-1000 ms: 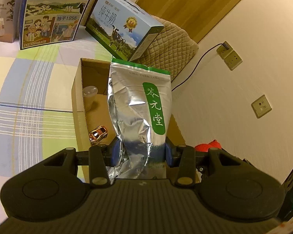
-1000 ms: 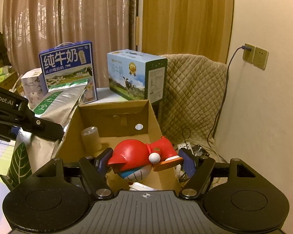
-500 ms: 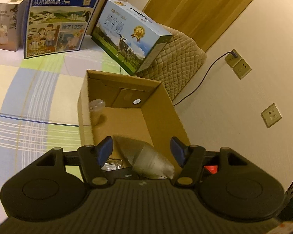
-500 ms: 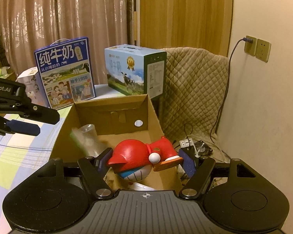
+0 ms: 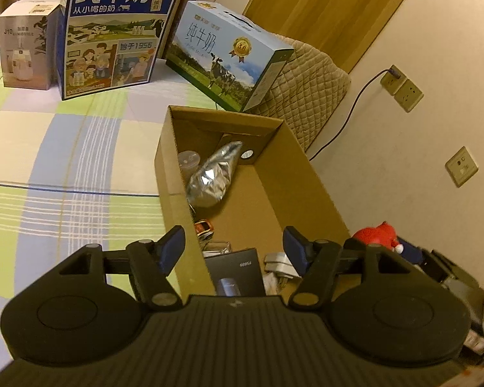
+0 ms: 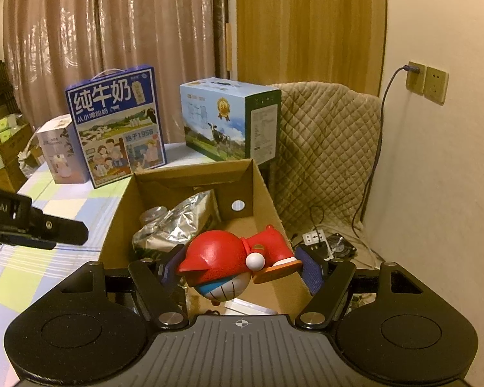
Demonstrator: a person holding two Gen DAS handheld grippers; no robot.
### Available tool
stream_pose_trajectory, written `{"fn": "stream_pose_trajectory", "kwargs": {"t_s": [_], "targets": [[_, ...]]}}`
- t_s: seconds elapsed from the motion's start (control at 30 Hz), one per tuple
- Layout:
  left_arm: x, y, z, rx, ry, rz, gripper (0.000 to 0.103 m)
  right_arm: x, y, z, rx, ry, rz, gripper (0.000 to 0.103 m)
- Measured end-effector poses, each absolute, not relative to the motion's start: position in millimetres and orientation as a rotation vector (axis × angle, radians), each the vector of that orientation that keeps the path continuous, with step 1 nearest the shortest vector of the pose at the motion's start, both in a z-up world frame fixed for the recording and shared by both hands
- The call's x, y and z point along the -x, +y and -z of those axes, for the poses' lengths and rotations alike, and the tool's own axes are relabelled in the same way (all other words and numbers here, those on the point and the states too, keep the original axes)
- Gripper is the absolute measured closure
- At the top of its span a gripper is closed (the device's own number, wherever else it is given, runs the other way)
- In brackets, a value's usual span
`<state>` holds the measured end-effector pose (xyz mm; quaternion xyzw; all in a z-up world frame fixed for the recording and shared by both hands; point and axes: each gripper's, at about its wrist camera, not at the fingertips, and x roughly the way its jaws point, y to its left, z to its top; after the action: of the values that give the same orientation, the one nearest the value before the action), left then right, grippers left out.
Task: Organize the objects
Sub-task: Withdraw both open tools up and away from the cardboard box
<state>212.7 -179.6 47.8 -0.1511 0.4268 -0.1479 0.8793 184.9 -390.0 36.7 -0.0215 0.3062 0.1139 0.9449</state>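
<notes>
An open cardboard box [image 5: 171, 174] stands at the bed's right edge. A silver foil tea bag [image 5: 211, 174] lies inside it against the far end, beside a clear plastic cup [image 5: 187, 161], a small toy car [image 5: 204, 227] and a black box [image 5: 237, 269]. My left gripper [image 5: 234, 251] is open and empty above the box's near end. My right gripper [image 6: 240, 267] is shut on a red Doraemon figure [image 6: 229, 258], held upside down above the box's [image 6: 264, 187] near end. The foil bag [image 6: 174, 225] shows behind the figure. The figure shows in the left wrist view [image 5: 376, 235] too.
Two milk cartons [image 5: 113, 29] [image 5: 226, 64] and a white humidifier box [image 5: 27, 56] stand on the checked bedspread [image 5: 48, 161] behind the cardboard box. A quilted chair [image 6: 326, 148], a power strip [image 6: 314, 237] and wall sockets [image 6: 427, 82] are to the right.
My left gripper opened and let go of the foil bag, which dropped into the cardboard box and settled at its far end. My right gripper keeps hold of the red figure.
</notes>
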Motion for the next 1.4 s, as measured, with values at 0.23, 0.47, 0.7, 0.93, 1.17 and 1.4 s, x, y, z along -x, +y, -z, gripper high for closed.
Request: {"fn": "stream_pose_trajectory", "kwargs": {"t_s": [0.23,0.47,0.7,0.93,1.17,1.4], "targets": [[-207,-179,-48,0.299,0.889,0.295,0.038,-185,-388,-38,0.045,0.623,-0.233,0.033],[-204,-180,-44,0.285,0.895,0.290,0.037,-185,-387,-38,0.042,0.624,-0.232,0.033],[-204,-180,-40,0.271,0.897,0.279,0.029,-187,-387,-37,0.038,0.630,-0.234,0.033],[-205,-180,-36,0.250,0.899,0.268,0.027,-192,-388,-36,0.028,0.631,-0.236,0.033],[-206,-177,-34,0.236,0.896,0.251,0.015,-199,-386,-36,0.015,0.636,-0.241,0.033],[-207,-173,-32,0.218,0.881,0.225,0.003,-214,-386,-39,-0.040,0.612,-0.292,0.031]]}}
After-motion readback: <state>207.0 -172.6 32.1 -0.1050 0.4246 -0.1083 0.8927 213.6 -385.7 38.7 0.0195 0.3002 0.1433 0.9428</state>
